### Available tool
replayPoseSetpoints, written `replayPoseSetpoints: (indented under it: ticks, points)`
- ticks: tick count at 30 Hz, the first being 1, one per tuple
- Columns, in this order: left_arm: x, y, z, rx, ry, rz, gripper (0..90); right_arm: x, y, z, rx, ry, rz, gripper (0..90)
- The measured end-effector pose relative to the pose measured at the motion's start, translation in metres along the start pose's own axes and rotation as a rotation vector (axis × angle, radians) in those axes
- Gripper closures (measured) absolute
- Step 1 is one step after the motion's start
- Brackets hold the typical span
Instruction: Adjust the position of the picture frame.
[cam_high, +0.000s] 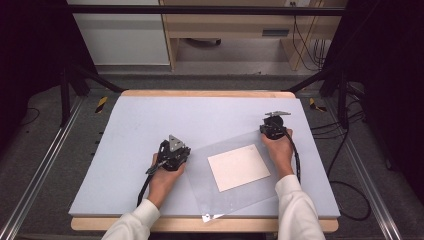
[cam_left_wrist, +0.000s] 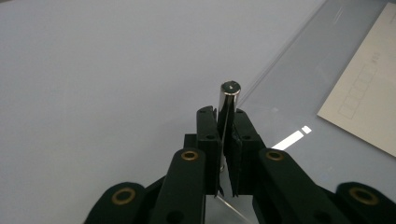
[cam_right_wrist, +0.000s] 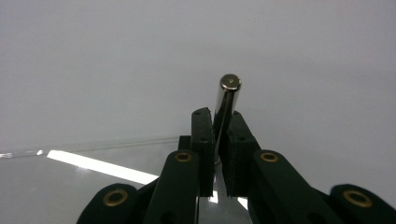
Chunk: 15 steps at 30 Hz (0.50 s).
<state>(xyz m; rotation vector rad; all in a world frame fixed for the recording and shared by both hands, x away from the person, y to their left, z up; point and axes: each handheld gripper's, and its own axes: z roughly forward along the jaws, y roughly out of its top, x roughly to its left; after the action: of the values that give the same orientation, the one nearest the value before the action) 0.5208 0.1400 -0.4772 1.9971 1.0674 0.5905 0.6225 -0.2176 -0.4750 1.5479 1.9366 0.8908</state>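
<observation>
High view: clear sheet (cam_high: 235, 172) faint, near edge overhanging table (cam_high: 100, 222).

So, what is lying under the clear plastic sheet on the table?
A white paper with faint printed boxes shows through the clear sheet, on the pale blue mat. Its underside is hidden.

- I count two grippers: the left gripper (cam_high: 172, 152) and the right gripper (cam_high: 274, 125), one in each hand.
- I count two pins: one (cam_left_wrist: 229, 105) clamped in the left jaws, one (cam_right_wrist: 227, 100) in the right.
- One clear sheet (cam_high: 225, 192) on the table.
- One paper (cam_high: 238, 167) under that sheet.
- One grey mat (cam_high: 135, 125).
</observation>
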Motion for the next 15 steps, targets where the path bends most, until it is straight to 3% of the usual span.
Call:
replayPoseSetpoints:
  ticks: [3, 9, 12, 15]
  points:
    - [0.0002, 0.0005, 0.0005, -0.003, -0.005, -0.019, 83.6, 0.0, 0.0001, -0.0005, 0.004, 0.004, -0.008, 85.3]
    - [0.0058, 0.0021, -0.0005, 0.013, -0.043, -0.002, 84.2, 0.0002, 0.0013, -0.0019, 0.004, 0.005, 0.0, 85.6]
    - [0.0086, 0.0035, -0.0006, 0.023, -0.068, -0.028, 84.1, 0.0005, 0.003, -0.004, 0.011, 0.006, -0.006, 85.7]
    - [0.0091, 0.0056, -0.0023, 0.035, -0.075, -0.022, 84.2, 0.0007, 0.0037, -0.0059, 0.026, 0.008, -0.006, 85.7]
